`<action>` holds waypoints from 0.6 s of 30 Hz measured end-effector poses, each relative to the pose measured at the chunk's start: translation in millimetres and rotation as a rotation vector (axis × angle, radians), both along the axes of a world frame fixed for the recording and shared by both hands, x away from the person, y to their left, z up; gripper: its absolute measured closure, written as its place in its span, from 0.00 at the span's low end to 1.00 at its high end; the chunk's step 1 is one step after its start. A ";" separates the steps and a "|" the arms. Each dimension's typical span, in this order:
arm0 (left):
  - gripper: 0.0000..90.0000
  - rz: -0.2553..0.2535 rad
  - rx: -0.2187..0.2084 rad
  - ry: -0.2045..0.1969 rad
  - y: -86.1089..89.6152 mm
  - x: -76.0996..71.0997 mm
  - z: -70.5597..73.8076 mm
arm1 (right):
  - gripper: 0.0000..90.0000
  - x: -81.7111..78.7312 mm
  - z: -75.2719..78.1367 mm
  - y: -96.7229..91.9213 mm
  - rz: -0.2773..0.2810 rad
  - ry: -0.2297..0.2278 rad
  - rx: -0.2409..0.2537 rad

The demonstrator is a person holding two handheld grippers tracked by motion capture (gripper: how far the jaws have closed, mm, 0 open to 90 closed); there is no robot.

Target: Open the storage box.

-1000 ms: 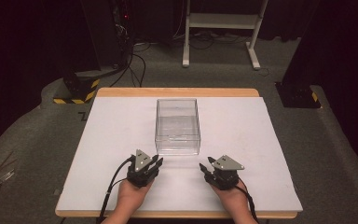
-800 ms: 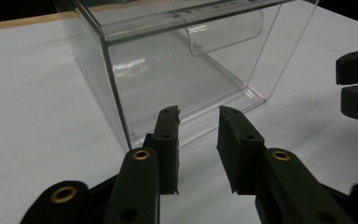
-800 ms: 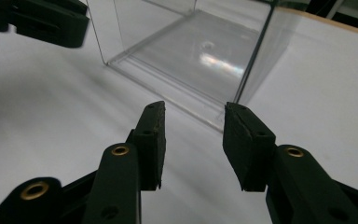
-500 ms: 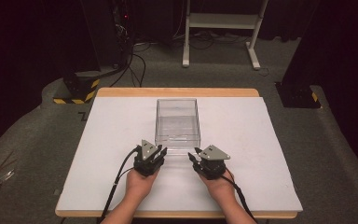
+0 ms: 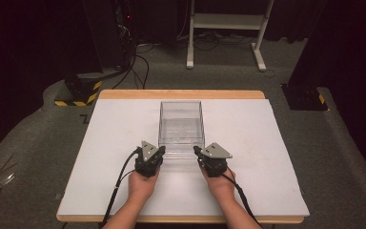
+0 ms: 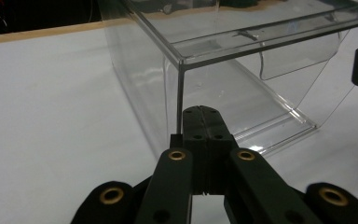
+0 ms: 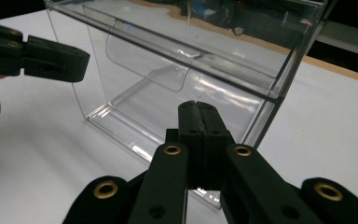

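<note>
Approach step, by the look of it — clear box (image 5: 181, 126) mid-worktop (image 5: 100, 143), left gripper (image 5: 156, 153) and right gripper (image 5: 198, 152) at its 2 near corners, jaws just pressed together, nothing between them. Next, probably: spread jaws, then grip or push the near wall.

Glossy clear plastic box (image 5: 181, 128) on a matt white table (image 5: 100, 157) (wood-edged).
</note>
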State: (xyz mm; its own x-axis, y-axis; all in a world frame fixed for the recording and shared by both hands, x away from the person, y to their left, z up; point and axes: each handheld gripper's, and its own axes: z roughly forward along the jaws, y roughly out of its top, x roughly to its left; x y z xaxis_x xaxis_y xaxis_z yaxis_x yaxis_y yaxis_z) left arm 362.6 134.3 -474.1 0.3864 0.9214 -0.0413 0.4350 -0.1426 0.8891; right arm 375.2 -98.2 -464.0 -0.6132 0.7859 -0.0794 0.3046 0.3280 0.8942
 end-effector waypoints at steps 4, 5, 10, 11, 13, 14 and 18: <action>1.00 -0.009 -0.019 -0.022 -0.7 -2.6 1.6 | 1.00 3.9 1.3 1.7 0.002 0.002 0.014; 1.00 -0.012 -0.024 -0.023 -1.4 -2.9 2.5 | 1.00 4.2 1.6 2.3 -0.001 -0.002 0.012; 1.00 -0.018 -0.027 -0.036 -8.2 -1.9 6.0 | 1.00 6.5 2.1 4.6 -0.005 -0.008 0.020; 1.00 -0.018 -0.027 -0.036 -8.2 -1.9 6.0 | 1.00 7.0 2.2 5.2 -0.007 -0.010 0.021; 1.00 -0.020 -0.038 -0.040 -10.9 0.7 6.6 | 1.00 8.0 2.3 5.7 -0.011 -0.013 0.028; 1.00 -0.021 -0.037 -0.041 -12.0 1.3 6.8 | 1.00 8.6 2.2 5.9 -0.013 -0.012 0.030; 1.00 -0.021 -0.048 -0.047 -14.7 4.4 8.7 | 1.00 11.6 1.2 6.9 -0.009 -0.011 0.032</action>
State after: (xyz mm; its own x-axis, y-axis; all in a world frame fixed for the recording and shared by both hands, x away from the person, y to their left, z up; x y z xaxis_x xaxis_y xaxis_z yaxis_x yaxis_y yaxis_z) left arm 367.1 119.6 -465.4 0.4084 0.9104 -0.0667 0.3900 -0.1080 0.9145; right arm 386.8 -91.3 -462.7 -0.6056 0.7934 -0.0609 0.2975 0.2967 0.9074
